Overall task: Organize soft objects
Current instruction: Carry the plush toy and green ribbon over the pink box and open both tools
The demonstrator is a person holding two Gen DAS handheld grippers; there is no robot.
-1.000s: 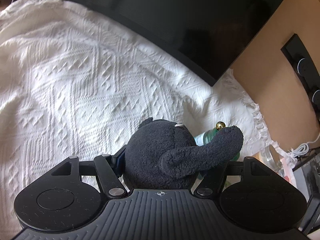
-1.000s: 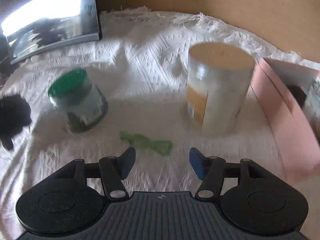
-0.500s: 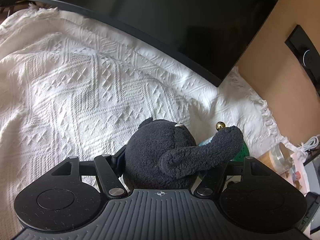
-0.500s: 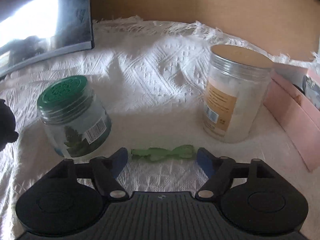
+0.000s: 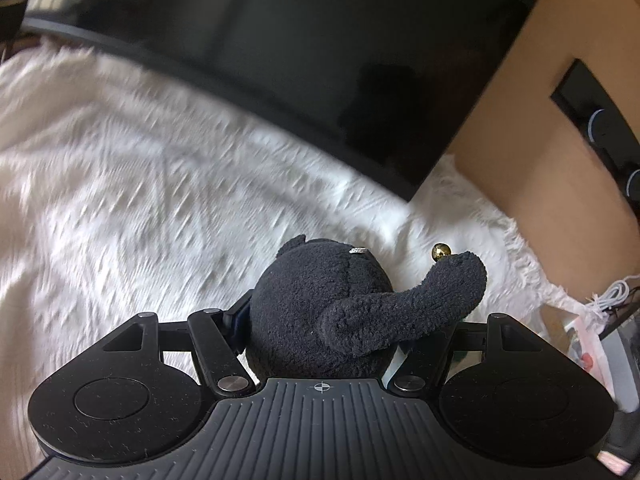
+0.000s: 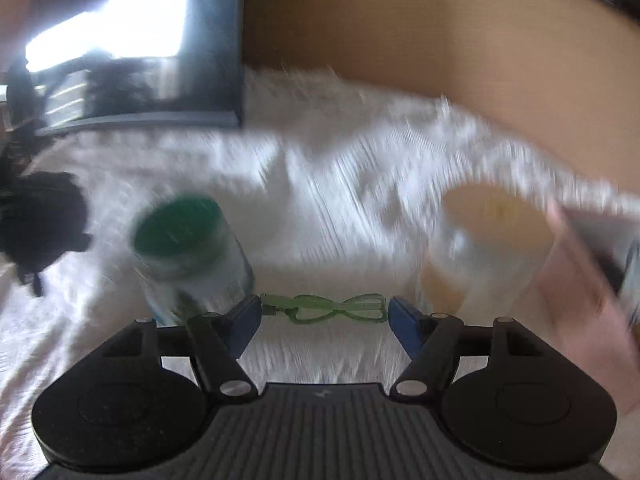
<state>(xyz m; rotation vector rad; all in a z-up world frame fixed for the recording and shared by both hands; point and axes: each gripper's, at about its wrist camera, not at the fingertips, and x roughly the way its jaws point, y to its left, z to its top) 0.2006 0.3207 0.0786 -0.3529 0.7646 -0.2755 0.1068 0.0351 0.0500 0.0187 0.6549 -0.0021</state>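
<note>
Both grippers have come up off the white blanket [image 5: 168,216] since a second ago; the views are now motion-blurred, and the green stretchy thing [image 6: 324,309] that lay loose on the cloth is now strung between the right gripper's pads.

Left gripper [image 5: 320,332]: jaws pinching the black plush toy [image 5: 320,312], wide grip, toy body fills the gap. Blue pad visible on the picture-left side touching the plush; the other pad is hidden behind it. Plush limb [image 5: 416,304] sticks out to picture right, small gold bead [image 5: 440,251] just beside its tip. Toy sits above the blanket, dark monitor [image 5: 320,48] behind, tan wall [image 5: 532,120] at right.

Right gripper [image 6: 324,320]: jaws closing, the green thing spans pad to pad, both ends touching the blue pads [image 6: 246,322]. It looks off the cloth, taut and roughly level. Shape too blurred to name.

Right view also shows the green-lidded jar [image 6: 188,256] just beyond the picture-left pad and a pale-lidded clear jar [image 6: 484,252] beyond the other, both standing on the blanket, well apart. Pink box [image 6: 580,304] at the far right edge. Black plush visible at the far left [image 6: 44,224] of that view.
</note>
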